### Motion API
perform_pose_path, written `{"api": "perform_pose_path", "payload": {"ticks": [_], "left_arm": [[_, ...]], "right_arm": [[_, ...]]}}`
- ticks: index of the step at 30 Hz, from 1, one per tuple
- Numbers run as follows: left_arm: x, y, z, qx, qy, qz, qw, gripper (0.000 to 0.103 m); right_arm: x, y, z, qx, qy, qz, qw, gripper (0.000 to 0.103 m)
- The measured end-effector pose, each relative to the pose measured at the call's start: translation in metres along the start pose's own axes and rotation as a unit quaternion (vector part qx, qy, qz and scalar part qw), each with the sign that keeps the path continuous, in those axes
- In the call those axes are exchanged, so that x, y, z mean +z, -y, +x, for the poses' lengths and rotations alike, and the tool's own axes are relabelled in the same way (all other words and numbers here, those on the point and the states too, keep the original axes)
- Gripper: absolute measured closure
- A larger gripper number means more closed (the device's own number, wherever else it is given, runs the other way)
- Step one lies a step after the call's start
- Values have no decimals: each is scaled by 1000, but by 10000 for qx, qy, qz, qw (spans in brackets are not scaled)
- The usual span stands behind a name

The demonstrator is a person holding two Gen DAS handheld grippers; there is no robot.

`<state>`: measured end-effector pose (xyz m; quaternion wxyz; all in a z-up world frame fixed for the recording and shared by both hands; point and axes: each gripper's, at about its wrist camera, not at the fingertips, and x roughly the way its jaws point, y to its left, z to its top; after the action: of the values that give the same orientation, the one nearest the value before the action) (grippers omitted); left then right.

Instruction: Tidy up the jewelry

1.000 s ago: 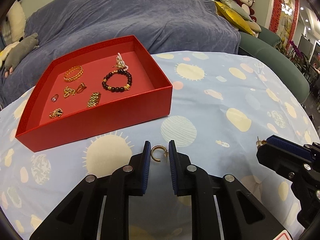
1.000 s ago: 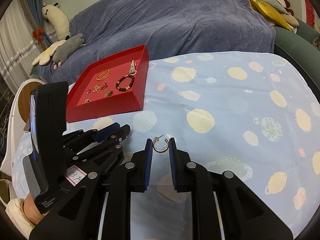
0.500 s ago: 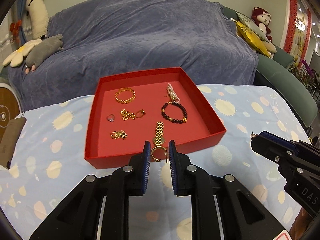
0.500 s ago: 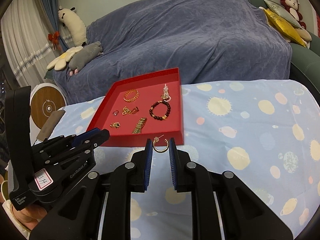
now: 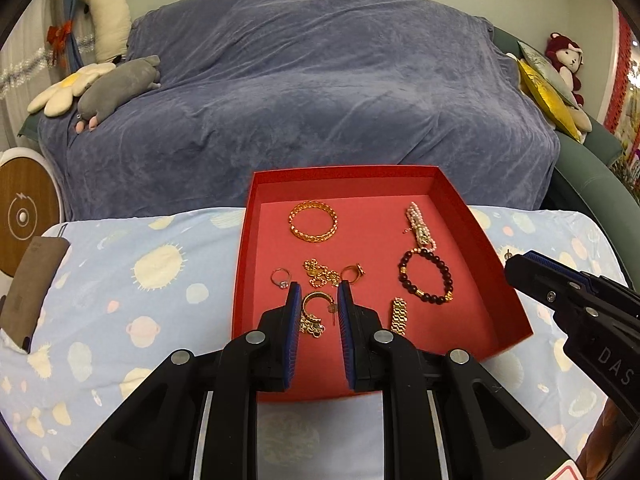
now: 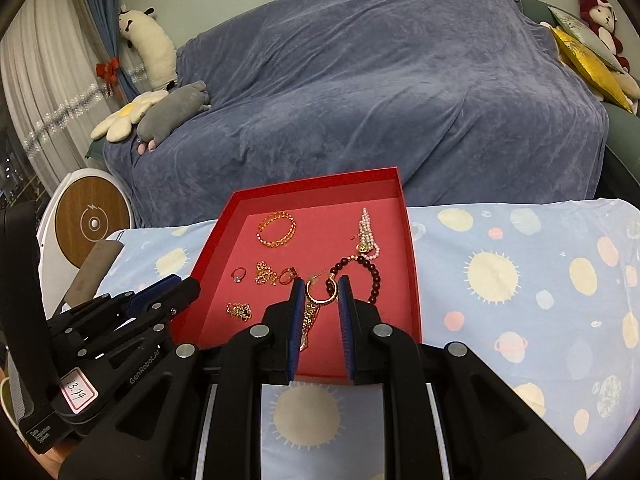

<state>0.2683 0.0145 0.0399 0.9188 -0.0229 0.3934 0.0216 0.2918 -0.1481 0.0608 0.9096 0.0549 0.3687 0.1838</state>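
Note:
A red tray [image 5: 496,276] [image 6: 412,276] on the table holds a gold bangle [image 5: 313,221], a dark bead bracelet [image 5: 426,276], a pearl piece [image 5: 418,228], rings and small gold chains. My left gripper [image 5: 319,307] is shut on a gold hoop earring [image 5: 314,302] and holds it over the tray's near left part. My right gripper [image 6: 319,296] is shut on a second gold hoop earring [image 6: 320,292] over the tray's near part. The right gripper also shows in the left wrist view [image 5: 560,292].
A blue sofa cover [image 5: 312,92] lies behind the table with plush toys [image 5: 100,88] at its left. A brown pouch [image 5: 28,284] lies on the patterned cloth [image 5: 132,280] at the left edge. A round white-and-wood device [image 6: 92,220] stands beside the table.
Both grippers have carried their hoop earrings from the open cloth toward the tray and now hang over its near part. The grips have not changed.

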Motion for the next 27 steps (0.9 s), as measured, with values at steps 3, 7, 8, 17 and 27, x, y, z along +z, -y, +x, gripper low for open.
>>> {"api": "perform_pose_path", "payload": {"ticks": [3, 7, 8, 17, 27], "left_arm": [[6, -4, 12, 63, -72, -21, 10000, 88], [12, -6, 22, 84, -97, -18, 9999, 87], [12, -7, 24, 82, -102, -29, 9999, 87], [16, -10, 40, 96, -152, -113, 9998, 87], [12, -9, 39, 346, -115, -148, 9992, 60]], "right_arm": [[5, 2, 18, 54, -151, 97, 9998, 87], [8, 3, 36, 44, -276, 115, 9995, 87], [8, 2, 40, 41, -300, 106, 9995, 87], [8, -7, 59, -40, -383, -10, 9993, 87], [8, -7, 51, -250, -143, -39, 9996, 61]]}}
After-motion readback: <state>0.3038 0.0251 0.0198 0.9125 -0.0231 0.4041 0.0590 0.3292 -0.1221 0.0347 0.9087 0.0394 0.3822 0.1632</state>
